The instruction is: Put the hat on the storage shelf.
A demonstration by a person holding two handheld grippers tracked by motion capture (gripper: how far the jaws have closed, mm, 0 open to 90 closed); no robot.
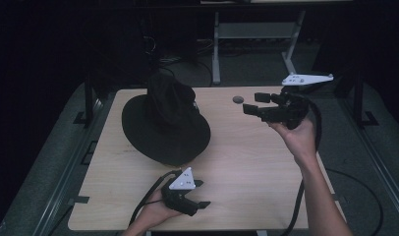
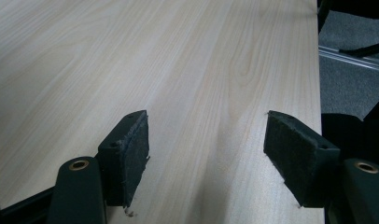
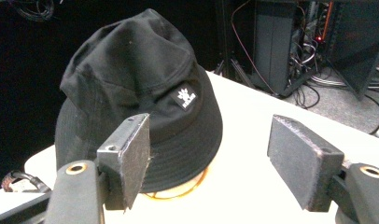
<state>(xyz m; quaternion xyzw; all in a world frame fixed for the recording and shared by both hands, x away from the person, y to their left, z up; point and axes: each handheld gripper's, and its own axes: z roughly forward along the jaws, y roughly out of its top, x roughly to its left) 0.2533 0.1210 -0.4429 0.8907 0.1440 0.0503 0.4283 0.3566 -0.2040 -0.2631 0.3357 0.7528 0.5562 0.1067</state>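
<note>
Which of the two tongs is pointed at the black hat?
The right tongs, raised over the table's far right, face the hat. The left tongs stay low, pointing across bare wood.

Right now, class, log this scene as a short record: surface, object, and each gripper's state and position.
Surface: light wooden table
Object: black hat with a white logo patch, at the table's far left
Left gripper: open, low over the near edge, nothing between its jaws
Right gripper: open, raised at the far right, pointing toward the hat
</note>
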